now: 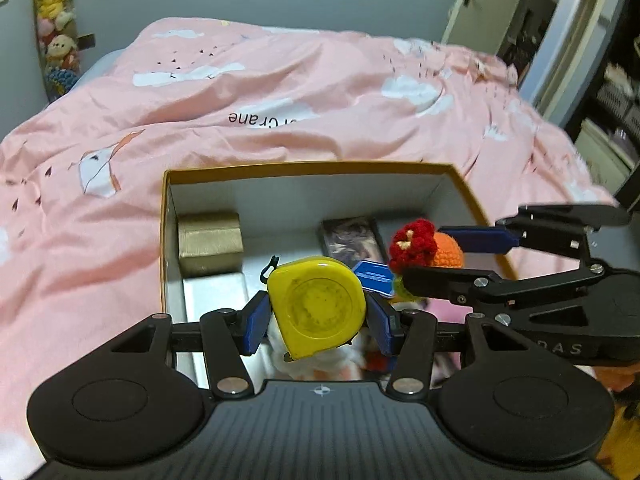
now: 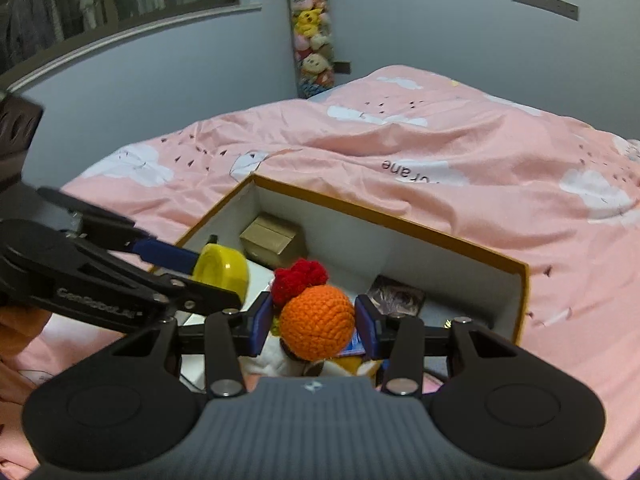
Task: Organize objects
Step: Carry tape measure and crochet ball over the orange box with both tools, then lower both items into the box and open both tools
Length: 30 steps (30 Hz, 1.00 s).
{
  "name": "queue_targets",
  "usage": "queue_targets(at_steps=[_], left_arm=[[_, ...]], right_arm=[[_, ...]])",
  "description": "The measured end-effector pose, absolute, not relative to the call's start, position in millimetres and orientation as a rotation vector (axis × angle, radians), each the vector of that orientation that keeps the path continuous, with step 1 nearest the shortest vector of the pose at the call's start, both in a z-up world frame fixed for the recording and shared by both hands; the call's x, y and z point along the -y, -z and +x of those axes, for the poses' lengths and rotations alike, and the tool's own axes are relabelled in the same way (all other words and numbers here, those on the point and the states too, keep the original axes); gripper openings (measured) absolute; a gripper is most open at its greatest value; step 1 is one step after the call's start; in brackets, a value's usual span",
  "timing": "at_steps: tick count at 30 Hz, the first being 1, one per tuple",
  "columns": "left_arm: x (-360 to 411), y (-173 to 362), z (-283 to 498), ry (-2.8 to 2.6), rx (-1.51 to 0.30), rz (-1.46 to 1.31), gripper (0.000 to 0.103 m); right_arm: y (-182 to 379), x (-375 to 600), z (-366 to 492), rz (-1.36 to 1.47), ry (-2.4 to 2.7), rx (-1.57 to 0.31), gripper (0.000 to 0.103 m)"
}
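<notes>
My left gripper [image 1: 317, 314] is shut on a yellow tape measure [image 1: 316, 307], held above the near end of an open cardboard box [image 1: 304, 168]. In the right wrist view the tape measure [image 2: 224, 272] shows at the left, in the left gripper [image 2: 192, 276]. My right gripper [image 2: 316, 322] is shut on an orange crochet toy [image 2: 318, 322] with a red flower [image 2: 298, 278], also over the box [image 2: 392, 220]. In the left wrist view the right gripper [image 1: 436, 258] comes in from the right with the toy [image 1: 450, 254].
The box lies on a bed with a pink quilt [image 1: 280, 88]. Inside it are a small gold box [image 1: 210, 242], a dark card pack [image 1: 352, 238], a white flat item [image 1: 216, 300] and soft toys under the grippers. A tube of plush toys [image 2: 312, 28] stands by the wall.
</notes>
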<state>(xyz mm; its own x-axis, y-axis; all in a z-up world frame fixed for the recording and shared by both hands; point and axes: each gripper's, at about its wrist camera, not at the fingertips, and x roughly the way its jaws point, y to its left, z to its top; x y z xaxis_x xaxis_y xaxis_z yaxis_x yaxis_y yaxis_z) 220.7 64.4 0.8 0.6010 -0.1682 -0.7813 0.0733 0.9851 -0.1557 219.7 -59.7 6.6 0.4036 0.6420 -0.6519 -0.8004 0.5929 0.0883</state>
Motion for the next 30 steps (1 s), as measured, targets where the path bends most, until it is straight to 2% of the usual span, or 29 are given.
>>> queue_targets(at_steps=[10, 21, 30], left_arm=[[-61.7, 21.2, 261.4, 0.211, -0.960, 0.114, 0.060], [-46.0, 47.1, 284.9, 0.275, -1.001, 0.325, 0.060], [-36.8, 56.4, 288.9, 0.287, -1.015, 0.416, 0.061]], right_arm=[[14.6, 26.0, 254.7, -0.469, -1.001, -0.677, 0.046], [32.5, 18.8, 314.5, -0.172, -1.019, -0.889, 0.047], [59.6, 8.4, 330.4, -0.127, -0.953, -0.995, 0.047]])
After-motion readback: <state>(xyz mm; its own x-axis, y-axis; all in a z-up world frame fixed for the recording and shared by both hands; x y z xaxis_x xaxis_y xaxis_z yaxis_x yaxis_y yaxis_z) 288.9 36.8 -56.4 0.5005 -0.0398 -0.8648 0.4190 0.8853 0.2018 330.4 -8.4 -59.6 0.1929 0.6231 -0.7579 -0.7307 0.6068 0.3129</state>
